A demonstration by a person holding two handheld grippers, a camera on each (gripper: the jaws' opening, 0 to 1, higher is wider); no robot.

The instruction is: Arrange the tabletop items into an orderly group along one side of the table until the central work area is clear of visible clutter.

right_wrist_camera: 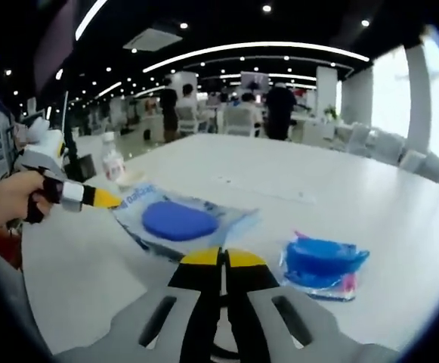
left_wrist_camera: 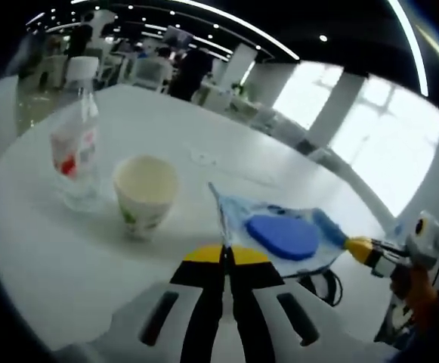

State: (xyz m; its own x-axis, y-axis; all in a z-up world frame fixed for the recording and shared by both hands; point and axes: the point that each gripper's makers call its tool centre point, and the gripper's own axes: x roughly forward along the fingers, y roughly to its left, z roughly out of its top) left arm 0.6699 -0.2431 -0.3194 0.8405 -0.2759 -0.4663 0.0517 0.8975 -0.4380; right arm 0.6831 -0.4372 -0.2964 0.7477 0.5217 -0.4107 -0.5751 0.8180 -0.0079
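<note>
**Both grippers pinch one clear packet above the white table**

Left gripper view: the left gripper [left_wrist_camera: 224,255] rises from the bottom with its yellow-tipped jaws pressed together, nipping the near corner of a clear plastic packet [left_wrist_camera: 243,215] that holds a blue round pad [left_wrist_camera: 283,236]. The packet hangs over the table's near edge, stretched toward the right, where the right gripper [left_wrist_camera: 352,246] comes in and grips its far end; a hand [left_wrist_camera: 419,291] holds that gripper. On the white table [left_wrist_camera: 68,265], left of the packet, stands an open paper cup [left_wrist_camera: 145,193] with a green print, upright. Just beside it, further left, stands a clear plastic bottle [left_wrist_camera: 77,136] with a white cap and a red and white label. Cup and bottle are close but apart.

Right gripper view: the right gripper [right_wrist_camera: 222,259] has its jaws closed on the packet's edge [right_wrist_camera: 227,223], the blue pad [right_wrist_camera: 178,221] just beyond the tips. The left gripper [right_wrist_camera: 106,199] reaches in from the left, held by a hand [right_wrist_camera: 7,200], and clamps the packet's opposite end. To the right, a second blue packet [right_wrist_camera: 323,266], crumpled, lies on the table [right_wrist_camera: 355,197], apart from the held one. The bottle [right_wrist_camera: 113,162] stands far back at left.
</note>
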